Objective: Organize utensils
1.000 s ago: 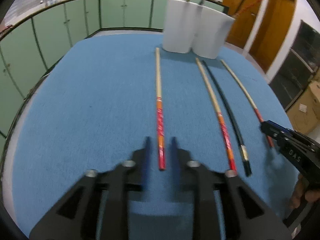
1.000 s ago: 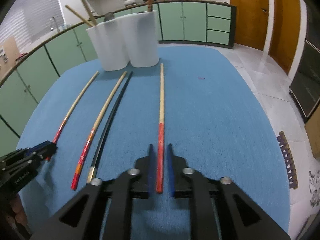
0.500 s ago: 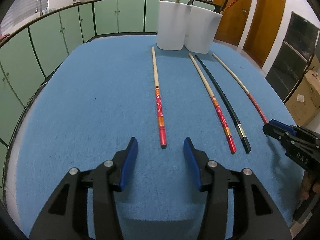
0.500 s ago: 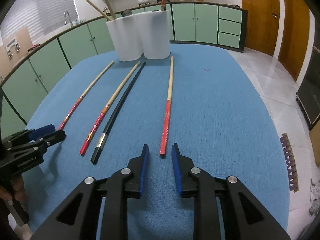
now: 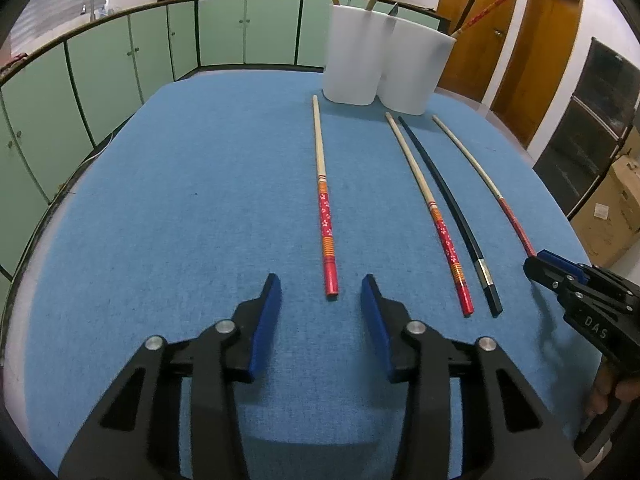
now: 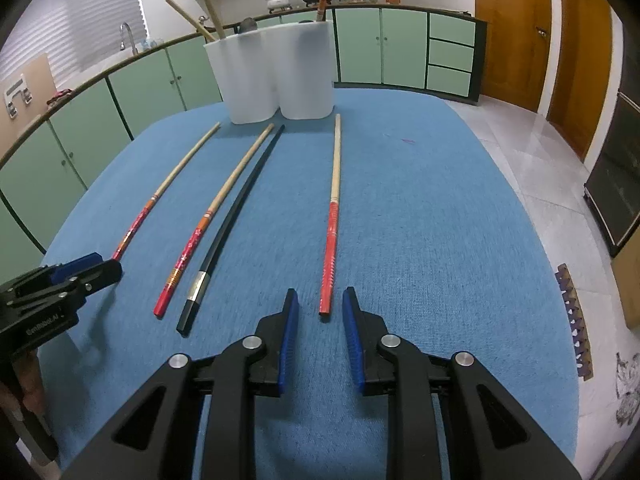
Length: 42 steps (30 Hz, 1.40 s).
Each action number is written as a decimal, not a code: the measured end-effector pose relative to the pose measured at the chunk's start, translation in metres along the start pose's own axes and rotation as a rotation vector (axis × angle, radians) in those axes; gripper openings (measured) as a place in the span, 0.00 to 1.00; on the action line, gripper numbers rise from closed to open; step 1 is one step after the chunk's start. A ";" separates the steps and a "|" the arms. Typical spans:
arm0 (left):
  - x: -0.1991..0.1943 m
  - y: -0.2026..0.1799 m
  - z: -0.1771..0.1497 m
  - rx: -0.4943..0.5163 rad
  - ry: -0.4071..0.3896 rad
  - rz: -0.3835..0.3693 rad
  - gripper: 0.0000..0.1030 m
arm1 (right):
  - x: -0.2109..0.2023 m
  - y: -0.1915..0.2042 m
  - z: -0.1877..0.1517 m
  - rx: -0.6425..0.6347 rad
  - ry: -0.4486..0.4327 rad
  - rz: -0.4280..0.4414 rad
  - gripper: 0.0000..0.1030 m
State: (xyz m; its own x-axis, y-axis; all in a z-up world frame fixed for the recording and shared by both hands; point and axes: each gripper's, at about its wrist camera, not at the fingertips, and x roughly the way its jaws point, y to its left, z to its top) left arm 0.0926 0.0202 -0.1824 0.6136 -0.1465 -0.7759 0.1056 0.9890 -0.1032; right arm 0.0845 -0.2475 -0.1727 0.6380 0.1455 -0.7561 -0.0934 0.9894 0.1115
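Observation:
Four chopsticks lie side by side on the blue cloth, pointing at a white two-pocket holder (image 5: 380, 68) (image 6: 276, 76) with several sticks standing in it. My left gripper (image 5: 320, 282) is open and its jaws are closing. The red end of the leftmost floral chopstick (image 5: 324, 208) shows between its tips, untouched by the pads. My right gripper (image 6: 320, 294) is open around the red end of the rightmost chopstick (image 6: 334, 208), with no pad on it. Between those two sticks lie another floral chopstick (image 5: 430, 204) and a black chopstick (image 5: 444, 196).
The round table's blue cloth (image 5: 180, 200) has bare room to the left of the sticks. Green cabinets (image 5: 120, 68) ring the far side. White tiled floor (image 6: 540, 168) and a cardboard box (image 5: 612, 208) lie to the right. A hand (image 5: 608, 396) holds the right gripper's handle.
Both grippers have drawn back along their chopsticks, so only the red ends sit at the fingertips. Both pairs of jaws stand wider than a second ago, the left far more. No chopstick has moved.

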 end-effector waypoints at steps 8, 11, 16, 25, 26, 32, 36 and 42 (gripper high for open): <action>0.002 -0.005 0.002 0.011 0.004 0.000 0.16 | 0.000 -0.001 0.000 0.009 0.001 0.006 0.22; 0.002 -0.009 0.000 0.022 0.003 -0.001 0.11 | 0.001 0.001 0.001 0.008 0.002 0.000 0.22; 0.004 -0.011 0.001 0.024 0.005 0.012 0.06 | 0.003 0.001 0.002 0.006 0.005 -0.013 0.11; -0.014 -0.011 0.005 0.046 -0.009 0.025 0.05 | -0.005 -0.006 0.006 0.053 0.023 0.021 0.06; -0.021 -0.013 0.009 0.067 -0.024 0.041 0.05 | -0.008 -0.007 0.008 0.061 0.029 0.023 0.06; -0.063 -0.022 0.029 0.149 -0.128 0.073 0.05 | -0.032 -0.010 0.026 0.054 0.037 0.000 0.06; -0.089 -0.023 0.046 0.163 -0.200 0.063 0.05 | -0.049 -0.012 0.043 0.048 0.025 -0.015 0.06; -0.125 -0.024 0.080 0.150 -0.321 0.036 0.05 | -0.083 -0.017 0.074 0.046 -0.039 0.014 0.06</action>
State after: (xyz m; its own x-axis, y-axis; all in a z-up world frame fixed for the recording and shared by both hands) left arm 0.0761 0.0135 -0.0329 0.8314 -0.1336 -0.5394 0.1787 0.9834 0.0320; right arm 0.0898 -0.2768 -0.0638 0.6665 0.1585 -0.7284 -0.0682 0.9860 0.1521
